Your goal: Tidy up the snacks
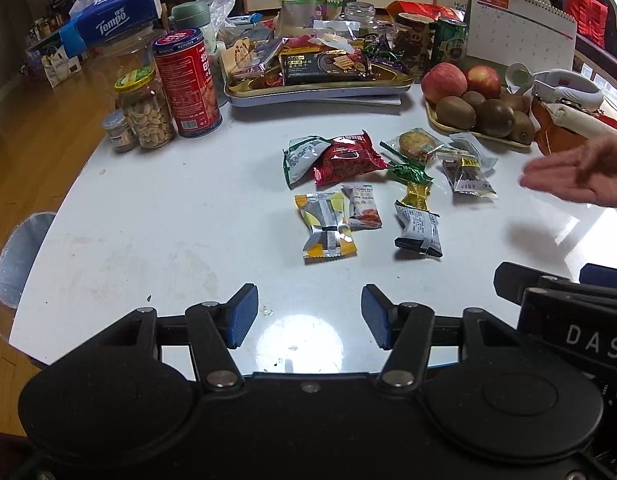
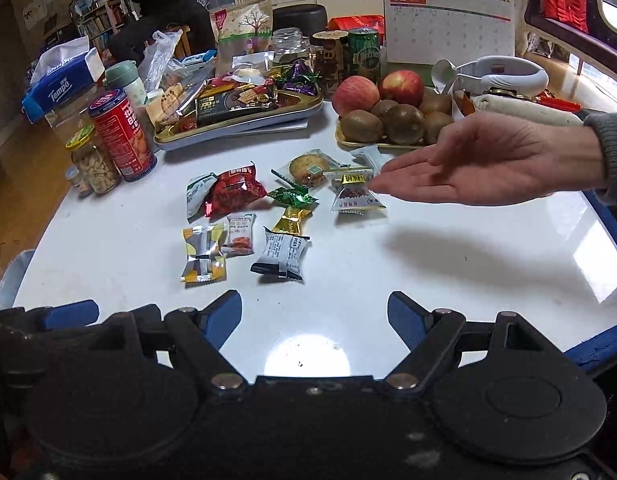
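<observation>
Several wrapped snacks lie loose mid-table: a red packet (image 1: 348,158) (image 2: 234,190), a yellow-and-silver packet (image 1: 326,226) (image 2: 202,252), a grey-and-black packet (image 1: 418,232) (image 2: 282,254), a green candy (image 1: 408,170) (image 2: 294,196) and a cookie pack (image 1: 414,144) (image 2: 308,168). A gold tray (image 1: 320,88) (image 2: 244,118) of snacks stands behind them. My left gripper (image 1: 308,318) and right gripper (image 2: 314,320) are open and empty, near the front edge, short of the snacks.
A bare hand (image 2: 480,164) (image 1: 576,176) reaches in palm-up from the right over the snacks. A fruit tray (image 1: 480,112) (image 2: 388,120) sits back right. A red can (image 1: 188,84) and nut jar (image 1: 146,110) stand back left. A calendar (image 2: 448,24) stands behind.
</observation>
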A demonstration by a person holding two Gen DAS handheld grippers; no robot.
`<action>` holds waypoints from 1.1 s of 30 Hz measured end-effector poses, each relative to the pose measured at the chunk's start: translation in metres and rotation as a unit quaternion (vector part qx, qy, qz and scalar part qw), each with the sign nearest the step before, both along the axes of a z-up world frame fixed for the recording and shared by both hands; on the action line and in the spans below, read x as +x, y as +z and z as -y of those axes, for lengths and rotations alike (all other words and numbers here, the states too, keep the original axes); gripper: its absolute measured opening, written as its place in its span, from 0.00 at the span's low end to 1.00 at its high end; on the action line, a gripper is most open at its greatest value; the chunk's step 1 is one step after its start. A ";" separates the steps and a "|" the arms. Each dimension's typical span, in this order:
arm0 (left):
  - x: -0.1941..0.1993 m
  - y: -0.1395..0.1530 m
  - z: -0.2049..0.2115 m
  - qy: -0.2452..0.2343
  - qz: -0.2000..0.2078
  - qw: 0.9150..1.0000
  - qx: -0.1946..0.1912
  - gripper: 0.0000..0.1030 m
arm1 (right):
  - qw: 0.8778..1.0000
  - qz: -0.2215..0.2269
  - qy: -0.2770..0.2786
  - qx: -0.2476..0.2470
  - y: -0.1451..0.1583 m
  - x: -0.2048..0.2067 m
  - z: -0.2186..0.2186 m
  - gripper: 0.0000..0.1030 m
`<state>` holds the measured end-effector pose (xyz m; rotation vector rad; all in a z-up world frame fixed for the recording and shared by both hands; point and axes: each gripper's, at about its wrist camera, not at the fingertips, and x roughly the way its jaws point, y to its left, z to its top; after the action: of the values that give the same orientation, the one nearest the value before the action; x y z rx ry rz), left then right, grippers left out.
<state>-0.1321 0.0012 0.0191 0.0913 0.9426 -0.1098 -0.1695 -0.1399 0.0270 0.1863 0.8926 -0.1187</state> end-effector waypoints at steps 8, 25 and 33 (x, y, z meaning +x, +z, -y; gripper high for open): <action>0.003 -0.005 -0.002 0.004 -0.007 1.000 -0.006 0.59 | 1.000 -0.013 -0.003 -0.004 -0.008 0.007 -0.001 0.82; 0.007 -0.004 -0.006 0.012 -0.008 1.000 -0.010 0.58 | 1.000 -0.011 0.004 0.000 -0.009 0.011 -0.005 0.82; 0.008 -0.004 -0.006 0.010 -0.006 1.000 -0.007 0.58 | 1.000 -0.010 0.004 0.002 -0.009 0.010 -0.005 0.81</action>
<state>-0.1243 0.0071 0.0148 0.0673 0.9545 -0.0982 -0.1591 -0.1352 0.0183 0.1850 0.9124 -0.1118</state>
